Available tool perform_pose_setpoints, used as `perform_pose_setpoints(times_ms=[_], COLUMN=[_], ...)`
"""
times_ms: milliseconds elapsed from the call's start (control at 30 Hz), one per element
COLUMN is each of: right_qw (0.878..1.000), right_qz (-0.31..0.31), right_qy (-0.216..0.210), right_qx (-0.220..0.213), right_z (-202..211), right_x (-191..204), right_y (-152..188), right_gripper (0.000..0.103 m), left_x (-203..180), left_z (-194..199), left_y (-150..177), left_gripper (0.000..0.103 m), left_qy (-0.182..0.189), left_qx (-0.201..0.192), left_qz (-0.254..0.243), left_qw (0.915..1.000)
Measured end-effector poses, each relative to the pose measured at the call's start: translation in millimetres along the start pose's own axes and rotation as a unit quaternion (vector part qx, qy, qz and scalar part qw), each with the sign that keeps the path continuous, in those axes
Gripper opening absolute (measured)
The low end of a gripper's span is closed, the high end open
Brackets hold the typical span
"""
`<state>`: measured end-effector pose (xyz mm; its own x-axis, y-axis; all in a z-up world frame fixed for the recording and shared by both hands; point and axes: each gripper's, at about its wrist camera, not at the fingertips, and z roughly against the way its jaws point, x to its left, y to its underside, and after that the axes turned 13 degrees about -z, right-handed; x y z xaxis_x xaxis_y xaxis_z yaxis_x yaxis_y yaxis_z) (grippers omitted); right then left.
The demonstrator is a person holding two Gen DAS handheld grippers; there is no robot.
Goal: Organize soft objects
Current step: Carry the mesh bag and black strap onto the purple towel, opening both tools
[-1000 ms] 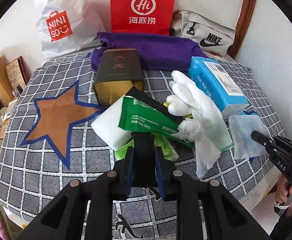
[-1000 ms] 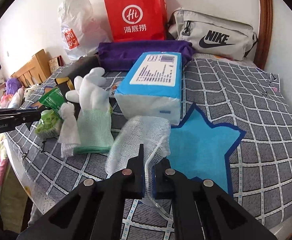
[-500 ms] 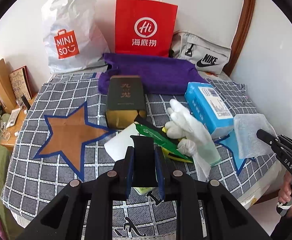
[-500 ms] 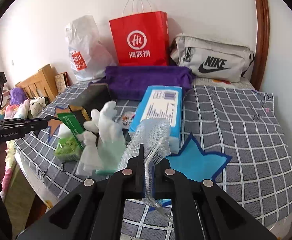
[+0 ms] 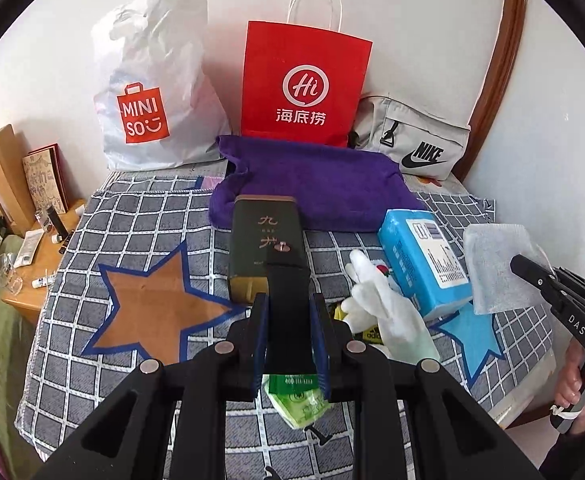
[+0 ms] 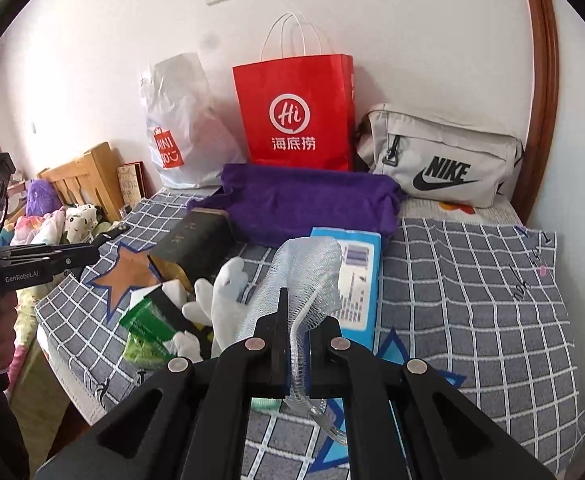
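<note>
the red paper bag (image 5: 306, 84), white plastic bag (image 5: 152, 88) and grey pouch (image 6: 444, 164) stand at the wall, contents hidden; left tongs (image 5: 290, 332) clamp a black strap (image 5: 288, 300) above the bed (image 5: 92, 240), green packet (image 5: 298, 398) half covered; right tongs (image 6: 294, 350) pinch white mesh (image 6: 308, 268) aloft

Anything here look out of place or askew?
The front of the bed is a jumble: a white glove lies over small packets beside a tilted blue tissue pack. A dark box lies flat there too, hardly soft.
</note>
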<state>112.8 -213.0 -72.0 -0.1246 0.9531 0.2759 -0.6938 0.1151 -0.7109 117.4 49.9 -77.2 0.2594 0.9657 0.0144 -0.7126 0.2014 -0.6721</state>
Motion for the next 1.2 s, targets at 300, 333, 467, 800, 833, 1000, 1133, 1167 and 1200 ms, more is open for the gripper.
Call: perform_pose_setpoints(times_ms=[300, 333, 467, 800, 833, 1000, 1133, 1167, 1200], right_qw=[1.0, 1.0, 1.0, 1.0, 1.0, 1.0, 1.0, 1.0, 1.0], right_qz=[-0.004, -0.004, -0.01, -0.014, -0.013, -0.004, 0.003, 0.007, 0.012], right_qy=[0.006, 0.007, 0.009, 0.009, 0.009, 0.008, 0.003, 0.002, 0.001], right_qx=[-0.001, -0.002, -0.003, -0.005, -0.005, 0.0, 0.002, 0.002, 0.004], right_z=[-43, -48, -70, -127, -134, -162, -185, -192, -198], right_x=[1, 1, -5, -13, -13, -15, -14, -13, -11], right_y=[-44, -49, -70, -118, -123, -141, -158, -162, -165], right_gripper=[0.004, 0.004, 0.004, 0.004, 0.004, 0.004, 0.004, 0.004, 0.004], left_x=[14, 16, 24, 44, 46, 55, 60, 62, 63], left_z=[-36, -41, -61, -113, -118, -144, -164, -169, -174], left_y=[-39, -45, -64, -113, -118, -140, -157, -159, -162], left_gripper=[0.02, 0.02, 0.02, 0.02, 0.02, 0.02, 0.02, 0.02, 0.02], left_qy=[-0.006, -0.007, -0.015, -0.012, -0.01, -0.003, 0.003, 0.007, 0.012], left_qx=[0.012, 0.014, 0.021, 0.031, 0.033, 0.038, 0.043, 0.045, 0.046], left_qz=[0.008, 0.009, 0.01, 0.016, 0.017, 0.022, 0.026, 0.029, 0.03], left_qw=[0.9999, 0.9998, 0.9996, 0.9993, 0.9993, 0.999, 0.9987, 0.9986, 0.9984])
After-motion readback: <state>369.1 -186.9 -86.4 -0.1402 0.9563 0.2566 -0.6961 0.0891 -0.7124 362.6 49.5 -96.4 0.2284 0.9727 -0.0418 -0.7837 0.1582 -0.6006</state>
